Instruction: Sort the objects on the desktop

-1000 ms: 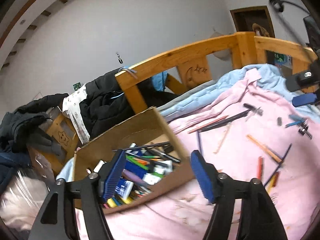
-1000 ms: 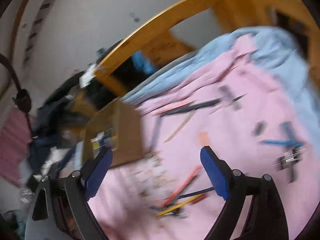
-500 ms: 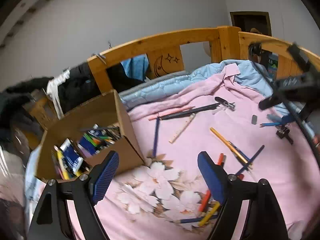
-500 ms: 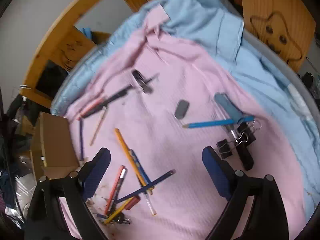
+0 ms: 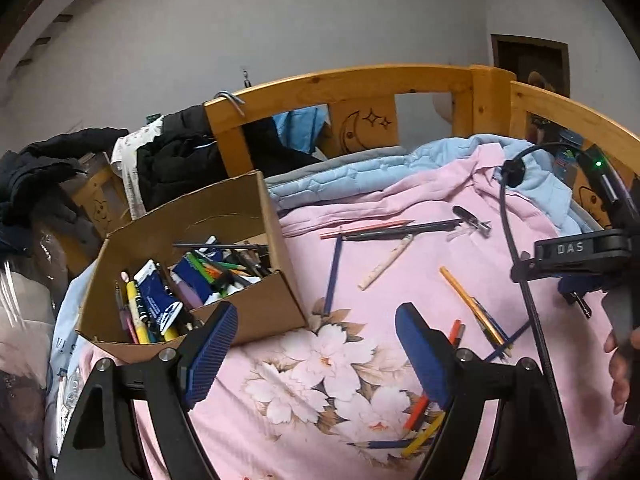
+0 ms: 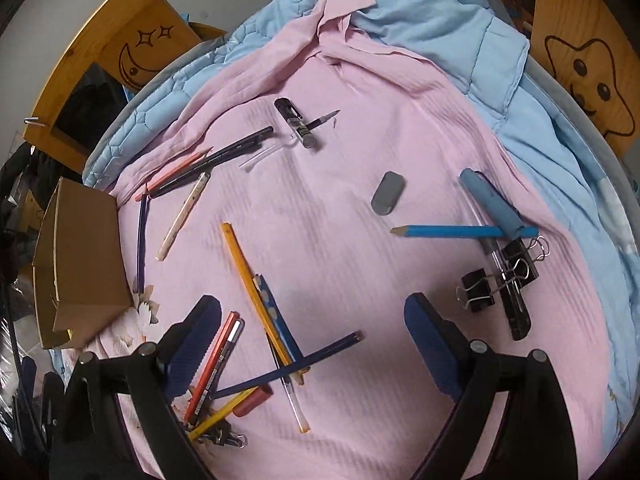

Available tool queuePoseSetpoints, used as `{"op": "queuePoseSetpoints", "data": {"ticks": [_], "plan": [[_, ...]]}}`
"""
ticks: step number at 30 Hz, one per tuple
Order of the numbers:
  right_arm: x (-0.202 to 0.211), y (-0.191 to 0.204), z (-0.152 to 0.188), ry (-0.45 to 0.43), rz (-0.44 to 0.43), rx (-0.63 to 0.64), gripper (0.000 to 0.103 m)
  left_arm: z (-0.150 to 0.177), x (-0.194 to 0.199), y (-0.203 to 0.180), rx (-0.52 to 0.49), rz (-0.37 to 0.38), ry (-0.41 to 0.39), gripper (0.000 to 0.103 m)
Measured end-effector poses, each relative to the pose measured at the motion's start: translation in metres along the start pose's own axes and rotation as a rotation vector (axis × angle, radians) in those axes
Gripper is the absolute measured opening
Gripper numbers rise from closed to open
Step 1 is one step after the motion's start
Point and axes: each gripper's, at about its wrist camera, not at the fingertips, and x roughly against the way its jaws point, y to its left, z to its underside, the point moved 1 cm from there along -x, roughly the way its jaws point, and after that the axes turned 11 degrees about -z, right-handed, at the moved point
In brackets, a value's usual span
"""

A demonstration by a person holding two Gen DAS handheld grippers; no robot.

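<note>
Setting: pink flowered bedspread (image 5: pixel 360 364) over a blue quilt (image 5: pixel 360 176), inside a wooden bed rail (image 5: pixel 344 80) carved with a moon and stars; white wall behind.

Left wrist view
- left gripper (image 5: pixel 316 354): jaws wide, having just been opening, nothing between them; it hangs over the printed flowers.
- cardboard box (image 5: pixel 256 316): at ten o'clock from the gripper, open-topped, crowded with pens and markers.
- loose pencils (image 5: pixel 474 308): scattered from twelve to three o'clock on the spread, some near the right pad.
- dark clothes (image 5: pixel 176 160): heaped over the rail at eleven o'clock.
- right gripper (image 5: pixel 580 256): black body at three o'clock with a cable looping from it; its jaws are hidden in this view.

Right wrist view
- right gripper (image 6: pixel 312 344): jaws wide, empty, above the spread.
- crossed pencils (image 6: pixel 260 296): yellow, blue and dark blue ones between the pads, toward the left pad; red ones lie under that pad.
- grey eraser (image 6: pixel 387 193): at one o'clock.
- blue pencil (image 6: pixel 452 231): beyond the right pad at one o'clock, touching a blue marker (image 6: pixel 490 204).
- binder clips (image 6: pixel 500 280): black, at two o'clock, beside a black pen.
- cardboard box (image 6: pixel 86 256): at nine o'clock.
</note>
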Motion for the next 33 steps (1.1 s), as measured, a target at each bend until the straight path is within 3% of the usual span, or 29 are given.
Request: {"op": "queuePoseSetpoints", "data": {"ticks": [6,12,17,33], "plan": [[-0.002,-0.003,-0.002,0.011,0.009,-0.014,0.094,-0.003,0.01,-0.006,-0.032,-0.032,-0.024,0.083],[-0.004,0.003,-0.001,0.014,0.027,0.02,0.094,-0.007,0.022,-0.001,0.006,0.095,-0.051,0.083],[-0.009,0.008,0.0,0.031,0.04,0.05,0.094,-0.006,0.021,-0.005,-0.019,0.048,-0.057,0.084],[-0.016,0.014,0.003,0.051,0.069,0.092,0.094,-0.005,0.027,-0.007,-0.04,0.028,-0.087,0.084]]}}
